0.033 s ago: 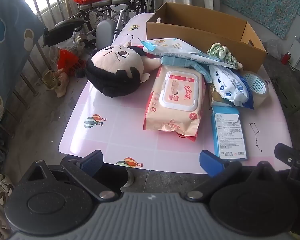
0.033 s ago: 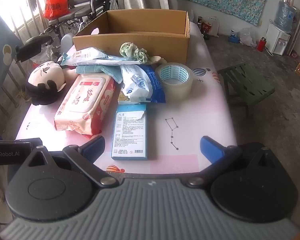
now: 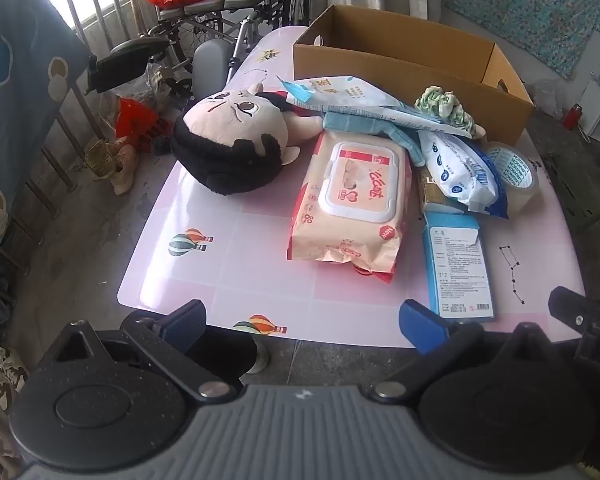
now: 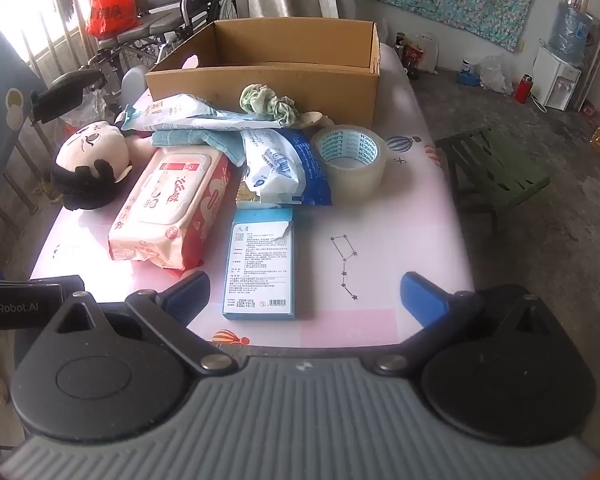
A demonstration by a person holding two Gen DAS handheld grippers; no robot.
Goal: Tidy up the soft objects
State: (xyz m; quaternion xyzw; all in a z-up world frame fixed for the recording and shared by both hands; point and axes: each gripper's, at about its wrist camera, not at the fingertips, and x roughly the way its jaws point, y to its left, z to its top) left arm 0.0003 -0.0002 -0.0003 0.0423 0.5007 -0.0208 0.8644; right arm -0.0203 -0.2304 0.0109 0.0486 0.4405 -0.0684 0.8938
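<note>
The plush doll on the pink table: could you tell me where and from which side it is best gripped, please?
Probably across the plush doll's round head, from above on its open near-left side: the head lies bare on the table, while packets cover its body. The left gripper stands open.

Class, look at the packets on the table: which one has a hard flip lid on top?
The pink wipes pack, beside the plush doll. The blue-and-white packets behind it are plain soft pouches without lids.
</note>
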